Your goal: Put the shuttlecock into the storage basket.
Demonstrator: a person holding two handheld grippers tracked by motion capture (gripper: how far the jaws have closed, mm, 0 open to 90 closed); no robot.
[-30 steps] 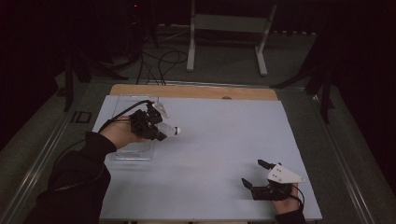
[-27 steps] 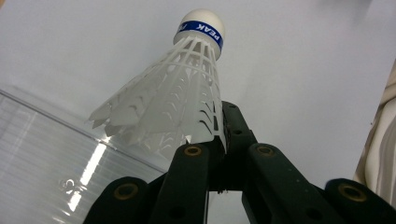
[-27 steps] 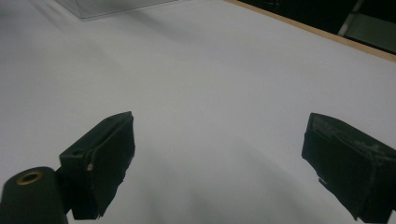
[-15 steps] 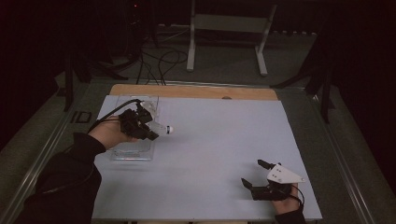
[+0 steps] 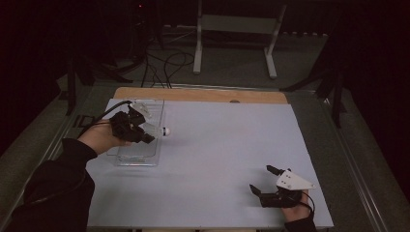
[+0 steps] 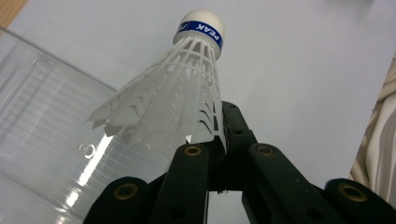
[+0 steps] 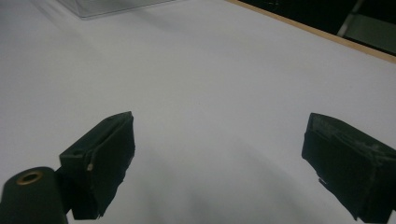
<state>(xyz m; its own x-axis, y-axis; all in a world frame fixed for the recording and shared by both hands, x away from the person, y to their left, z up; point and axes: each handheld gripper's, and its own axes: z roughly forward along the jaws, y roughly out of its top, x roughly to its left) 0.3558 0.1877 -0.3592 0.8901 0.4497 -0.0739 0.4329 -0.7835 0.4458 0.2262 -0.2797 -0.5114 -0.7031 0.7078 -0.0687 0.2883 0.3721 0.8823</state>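
Fingers (image 6: 196, 172) of your left gripper (image 5: 145, 133) are clenched on the skirt rim of the white shuttlecock (image 6: 175, 95), its cork nose with the blue band pointing away toward three o'clock in the high view. It hangs above the right edge of the clear plastic tray (image 5: 138, 157), at about nine o'clock on the surface (image 5: 232, 145). Judge it very light and fragile: the thin lattice skirt should flex and could crush, so squeeze gently. The cork would be the firmer hold, though rounded and likely slippery. Your right gripper (image 5: 266, 186) rests at five o'clock, fingers (image 7: 100, 161) spread wide with nothing between them.
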